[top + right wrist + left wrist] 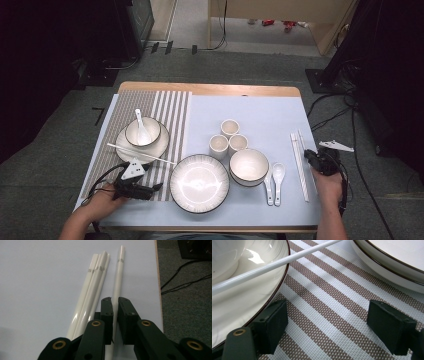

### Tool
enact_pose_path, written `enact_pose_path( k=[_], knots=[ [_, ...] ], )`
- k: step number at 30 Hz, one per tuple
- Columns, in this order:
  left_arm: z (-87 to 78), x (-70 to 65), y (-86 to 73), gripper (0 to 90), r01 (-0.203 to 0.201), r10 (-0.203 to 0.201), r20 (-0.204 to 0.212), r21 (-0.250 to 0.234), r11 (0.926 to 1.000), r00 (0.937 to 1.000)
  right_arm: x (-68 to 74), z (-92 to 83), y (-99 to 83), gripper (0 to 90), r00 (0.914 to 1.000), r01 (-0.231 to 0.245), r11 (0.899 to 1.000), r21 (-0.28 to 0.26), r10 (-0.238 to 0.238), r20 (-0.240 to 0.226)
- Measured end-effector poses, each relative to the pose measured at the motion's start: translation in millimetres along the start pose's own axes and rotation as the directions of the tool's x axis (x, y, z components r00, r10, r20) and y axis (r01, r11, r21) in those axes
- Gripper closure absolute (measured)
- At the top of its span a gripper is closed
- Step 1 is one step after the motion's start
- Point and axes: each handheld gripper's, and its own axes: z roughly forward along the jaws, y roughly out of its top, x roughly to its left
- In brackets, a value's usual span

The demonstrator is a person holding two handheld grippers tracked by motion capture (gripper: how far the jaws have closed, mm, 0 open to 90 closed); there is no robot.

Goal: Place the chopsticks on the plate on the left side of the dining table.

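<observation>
My right gripper (115,302) (309,155) is at the table's right side, shut on a single white chopstick (118,282) that lies on the pale blue mat (265,115). Beside it lie three more white chopsticks (91,287) (299,165) in a bundle. My left gripper (332,322) (155,188) rests low over the striped placemat (329,295) (172,107), open with nothing between its pads. Just beyond it another white chopstick (274,263) (140,152) lies across the rim of a small plate (244,302) (159,147).
A bowl with a spoon (142,131) sits on the small plate. A large plate (199,182) stands at the front middle, with a bowl (248,165), three cups (227,137) and two spoons (275,182) to its right. The table's right edge runs close to the right gripper.
</observation>
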Motion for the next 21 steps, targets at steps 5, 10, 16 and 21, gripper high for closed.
enact_pose_path(
  k=[5, 10, 16, 21],
  knots=[
    [0.0, 0.0, 0.0, 17.5, 0.000, 0.000, 0.000, 0.000, 1.0000, 1.0000, 3.6, -3.5, -3.8, 79.5, 0.9998, 0.008, 1.000, -0.002, -0.008, 0.016],
    [0.0, 0.0, 0.0, 17.5, 0.000, 0.000, 0.000, 0.000, 1.0000, 1.0000, 8.0, -5.0, -8.4, 80.6, 0.9991, 0.005, 1.000, -0.020, -0.004, 0.043],
    [0.0, 0.0, 0.0, 17.5, 0.000, 0.000, 0.000, 0.000, 1.0000, 1.0000, 7.1, -2.0, -5.9, 84.5, 0.9990, -0.010, 1.000, -0.022, 0.010, 0.043],
    [0.0, 0.0, 0.0, 17.5, 0.000, 0.000, 0.000, 0.000, 1.0000, 1.0000, 6.9, -2.3, -2.6, 85.1, 0.9991, -0.001, 1.000, -0.001, 0.001, 0.043]
  ],
)
